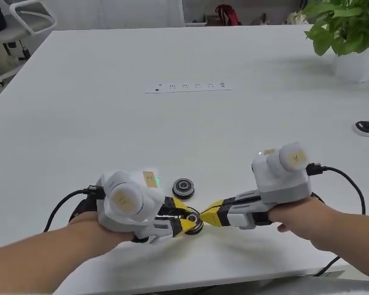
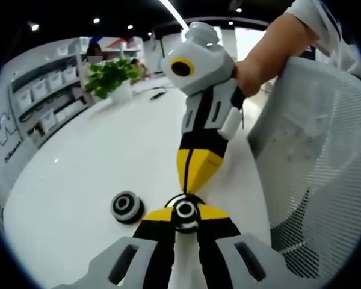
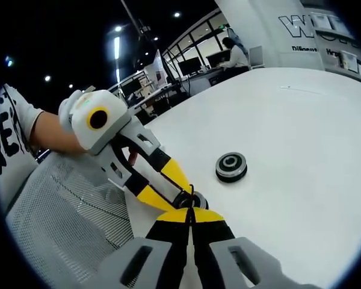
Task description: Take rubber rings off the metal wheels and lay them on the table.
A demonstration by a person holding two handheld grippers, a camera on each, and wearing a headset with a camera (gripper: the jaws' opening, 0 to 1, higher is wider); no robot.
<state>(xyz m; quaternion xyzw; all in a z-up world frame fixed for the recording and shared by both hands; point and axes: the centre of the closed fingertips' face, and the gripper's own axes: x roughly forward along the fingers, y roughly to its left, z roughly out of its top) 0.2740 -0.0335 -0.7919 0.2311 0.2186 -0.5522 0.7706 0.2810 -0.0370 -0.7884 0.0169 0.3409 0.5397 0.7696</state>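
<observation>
Left tool [image 1: 182, 222] lay low over the surface [image 1: 111, 110], close to its near edge, jaws clamped on a metal wheel [image 2: 185, 209]. It was likely held there as an anchor so the other side could pull against it. A second wheel [image 1: 183, 187] sat loose on the surface just beyond the held one, apart from both tools and within easy reach. Right tool [image 3: 191, 214] faced the left one nose to nose, jaws drawn together to a point at the held wheel's rim. By the look of it, it was nipping the rubber ring [image 2: 175, 205] to peel it off, though the bite itself was too small to confirm. Room ahead was wide and bare as far as the socket strip [image 1: 187, 87]. A plant [image 1: 341, 27] and a black object [image 1: 368, 128] kept well off to the right. The near edge was the tight side, so a freed ring would best be laid forward.
</observation>
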